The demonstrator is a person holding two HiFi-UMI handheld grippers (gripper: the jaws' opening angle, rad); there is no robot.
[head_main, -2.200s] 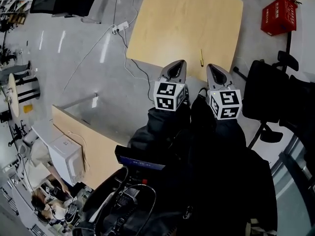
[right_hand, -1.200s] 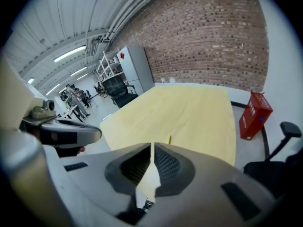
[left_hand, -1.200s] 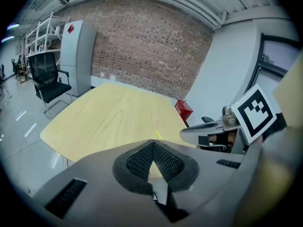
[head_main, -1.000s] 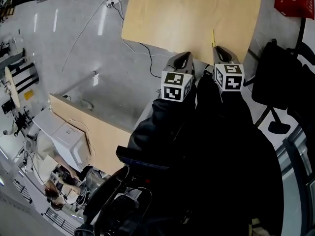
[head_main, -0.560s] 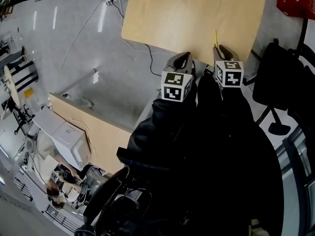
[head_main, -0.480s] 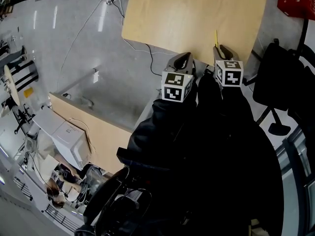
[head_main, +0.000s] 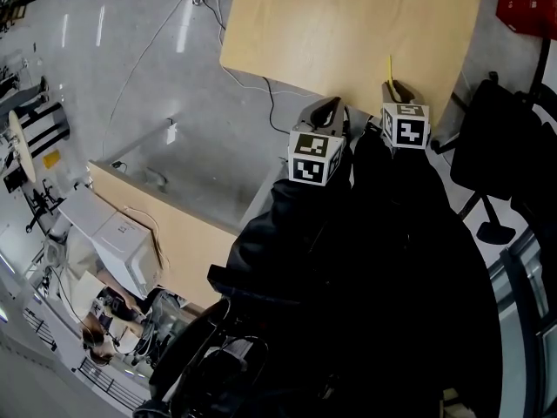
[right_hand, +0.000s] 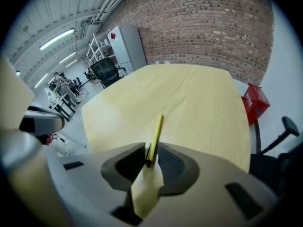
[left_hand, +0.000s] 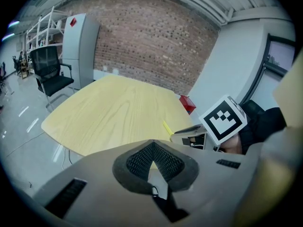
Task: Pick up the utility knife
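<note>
Left hand-held gripper (left_hand: pixel 152 144): jaws together, nothing held, near surface (head_main: pixel 331 24) edge. Right hand-held gripper (right_hand: pixel 151 157): clamped on knife (right_hand: pixel 155 129) near end. Yellow body juts forward over surface. Rear end hidden in jaws. Lifted or resting: unclear.

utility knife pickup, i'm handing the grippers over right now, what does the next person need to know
Left gripper: jaws together, empty, held at the near edge of the wooden table, beside the right one.
Right gripper: jaws closed on the dark near end of the yellow utility knife; the rest of it points out over the table.
Done: reach and grip, as far as the right gripper view shows.
Left: lift the knife clear. I can't tell whether it is off the table yet.
</note>
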